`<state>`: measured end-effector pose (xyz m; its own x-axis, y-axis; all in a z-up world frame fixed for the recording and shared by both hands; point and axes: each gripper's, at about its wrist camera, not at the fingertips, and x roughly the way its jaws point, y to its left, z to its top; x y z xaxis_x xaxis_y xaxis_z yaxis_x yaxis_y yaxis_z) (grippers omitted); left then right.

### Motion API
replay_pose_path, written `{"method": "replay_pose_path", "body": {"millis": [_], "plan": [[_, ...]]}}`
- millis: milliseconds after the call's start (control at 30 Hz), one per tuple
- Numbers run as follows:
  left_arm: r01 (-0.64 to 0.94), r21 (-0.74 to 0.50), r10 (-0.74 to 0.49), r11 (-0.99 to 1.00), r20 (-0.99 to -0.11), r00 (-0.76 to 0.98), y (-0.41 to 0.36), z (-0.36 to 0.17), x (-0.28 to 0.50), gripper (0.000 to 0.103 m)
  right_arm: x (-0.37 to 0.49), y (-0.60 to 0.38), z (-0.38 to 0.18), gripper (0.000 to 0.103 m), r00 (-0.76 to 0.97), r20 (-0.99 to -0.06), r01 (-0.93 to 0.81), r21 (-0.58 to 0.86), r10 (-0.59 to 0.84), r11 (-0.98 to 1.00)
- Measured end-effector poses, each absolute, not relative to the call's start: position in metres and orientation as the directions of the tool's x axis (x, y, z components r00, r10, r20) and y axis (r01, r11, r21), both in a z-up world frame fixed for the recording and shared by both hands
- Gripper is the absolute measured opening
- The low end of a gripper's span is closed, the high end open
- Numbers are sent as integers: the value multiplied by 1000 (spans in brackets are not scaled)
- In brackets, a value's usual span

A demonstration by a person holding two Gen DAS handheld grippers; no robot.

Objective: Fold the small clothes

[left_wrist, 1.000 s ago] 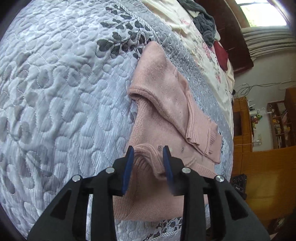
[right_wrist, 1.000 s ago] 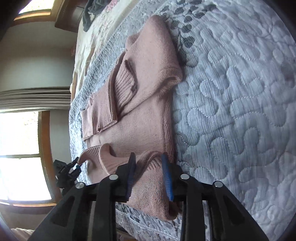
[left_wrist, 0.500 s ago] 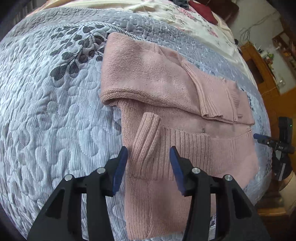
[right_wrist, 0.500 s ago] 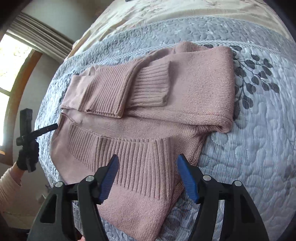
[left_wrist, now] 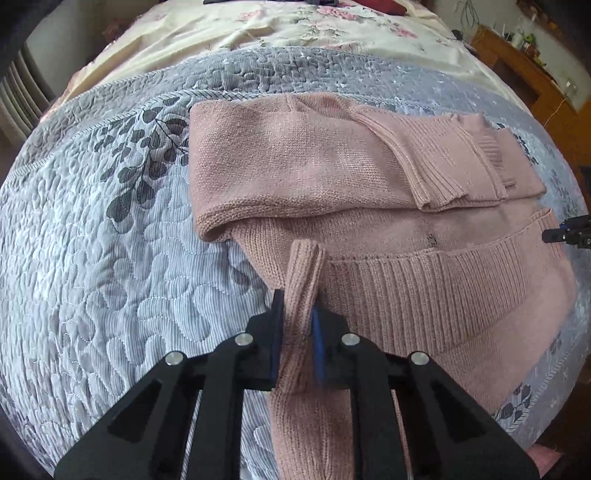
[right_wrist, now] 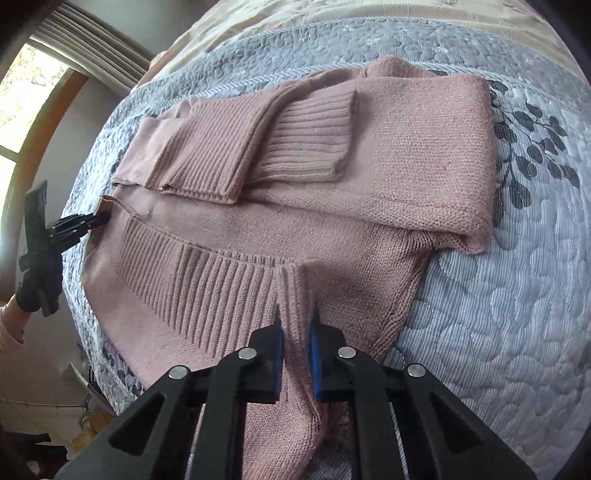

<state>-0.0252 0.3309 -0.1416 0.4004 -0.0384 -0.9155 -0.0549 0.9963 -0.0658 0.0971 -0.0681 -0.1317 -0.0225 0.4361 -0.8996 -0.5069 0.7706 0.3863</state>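
Observation:
A pink knit sweater [left_wrist: 332,177] lies flat on the grey quilted bedspread [left_wrist: 110,258], its sleeves folded across the far part. My left gripper [left_wrist: 298,314] is shut on a raised pinch of the ribbed band [left_wrist: 424,288] near the sweater's near-left edge. In the right wrist view my right gripper [right_wrist: 295,325] is likewise shut on a pinch of the sweater [right_wrist: 388,155] by its ribbed band [right_wrist: 207,284]. The tip of the other gripper [right_wrist: 74,225], held by a gloved hand [right_wrist: 37,291], touches the sweater's left edge there.
A cream floral sheet [left_wrist: 295,33] covers the bed beyond the quilt. Wooden furniture [left_wrist: 524,62] stands at the far right. A window with a curtain [right_wrist: 92,62] is at the left of the right wrist view. The quilt's edge [left_wrist: 517,417] drops off close by.
Half a second ago both grippers stood open over the ribbed band. Each has since shut on a raised pinch of the knit.

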Motion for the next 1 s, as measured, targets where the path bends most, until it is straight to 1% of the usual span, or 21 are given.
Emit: {"method": "replay_pose_path", "body": {"millis": [67,100,233,433,567,767,900,1000], "plan": [[-53,-57,-29,997,-904,426,329,-132,-35,10,92,-72,-124,11,-21,-890,-504,403,456,763],[-58,-69,-37,996,-900,434,329,-128,-39,7,89,-74,-120,11,-22,-882,-501,417,470,758],[-78,-95,-45,992,-872,488,329,-105,-55,7,81,-83,-97,10,1,-860,-498,442,510,746],[-76,-108,-45,991,-817,575,323,-67,-50,7,86,-96,-55,10,61,-812,-482,485,580,730],[-108,-155,-54,982,-776,629,332,-48,-26,7,106,-99,-35,10,107,-783,-472,502,613,725],[-133,-177,-39,975,-728,684,344,-39,24,7,153,-91,-20,10,178,-780,-474,467,600,747],[-149,-170,-20,974,-724,689,350,-46,61,7,190,-74,-27,10,212,-795,-477,424,569,770],[-174,-159,-1,972,-741,672,357,-62,86,7,220,-66,-44,10,218,-808,-452,413,547,790]]}}
